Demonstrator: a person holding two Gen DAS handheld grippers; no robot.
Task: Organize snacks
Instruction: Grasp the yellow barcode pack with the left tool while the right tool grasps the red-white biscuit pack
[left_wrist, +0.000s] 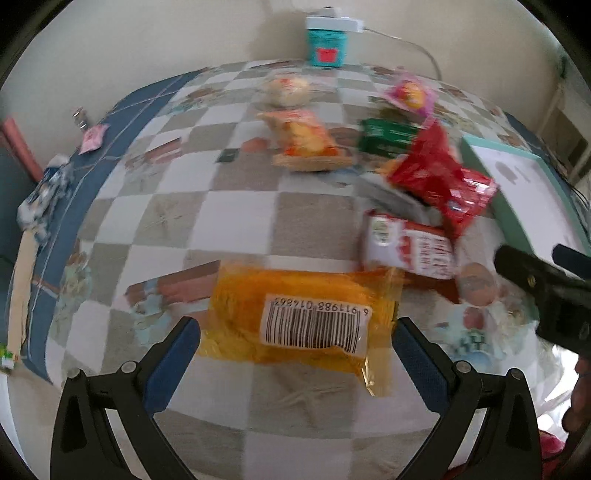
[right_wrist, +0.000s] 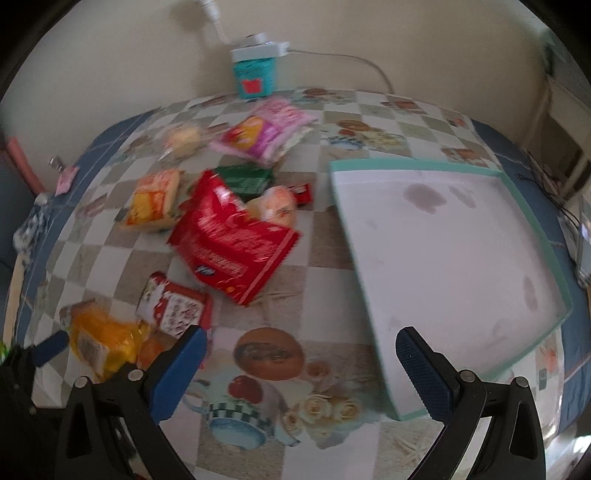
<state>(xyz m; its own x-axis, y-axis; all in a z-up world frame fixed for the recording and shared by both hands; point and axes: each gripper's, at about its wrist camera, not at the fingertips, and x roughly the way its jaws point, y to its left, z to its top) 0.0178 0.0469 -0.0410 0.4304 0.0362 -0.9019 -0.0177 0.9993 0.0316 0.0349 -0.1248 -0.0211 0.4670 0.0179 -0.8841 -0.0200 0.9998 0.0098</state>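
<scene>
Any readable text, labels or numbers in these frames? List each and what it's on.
"6 911988 014264", last digits uncertain: upside-down barcode label on the orange snack packet.
Red snack bag: print blurred, unreadable.
Red-and-white carton: text too blurred.
Teal box: red mark, no legible words.

Two hand-held grippers, black frames with blue finger pads

The left gripper (left_wrist: 297, 338) had two black plastic arms of triangular shape, each with a long cut-out slot, and each carried a dark blue pad (left_wrist: 173, 363) with a finely dotted texture on its inner face. Round silver screws (left_wrist: 128, 367) sat at the joints, two on each side. The right gripper (right_wrist: 300, 356) was built in the same way: black arms, blue textured pads (right_wrist: 424, 373), silver screw heads (right_wrist: 466, 376). In the left wrist view its black body showed a small brass-coloured rivet (left_wrist: 531, 280), and a part of a hand (left_wrist: 576, 402) was visible under it.
</scene>
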